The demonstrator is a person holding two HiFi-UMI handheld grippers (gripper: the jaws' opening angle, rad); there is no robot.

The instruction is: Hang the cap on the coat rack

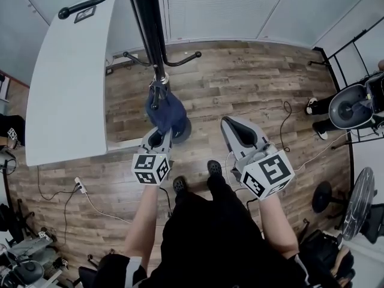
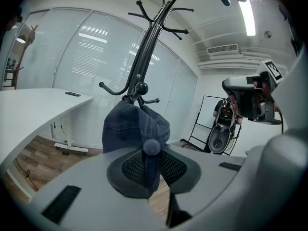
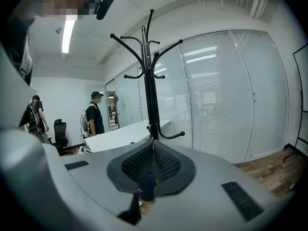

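A navy cap (image 1: 166, 114) drapes over a low hook (image 1: 157, 96) of the black coat rack (image 1: 150, 29). My left gripper (image 1: 161, 134) is just below the cap and is shut on its lower edge. In the left gripper view the cap (image 2: 136, 125) hangs from a ball-tipped hook (image 2: 141, 87), with its fabric pinched between the jaws of the left gripper (image 2: 150, 154). My right gripper (image 1: 231, 126) hovers to the right of the rack, shut and holding nothing. In the right gripper view the rack (image 3: 150, 93) stands straight ahead beyond the closed right gripper (image 3: 151, 154).
A white desk (image 1: 66, 89) stands left of the rack. A power strip (image 1: 80, 186) with cables lies on the wood floor. A fan (image 1: 360, 203) and a stand with gear (image 1: 351, 107) are at the right. Two people (image 3: 95, 112) stand far off.
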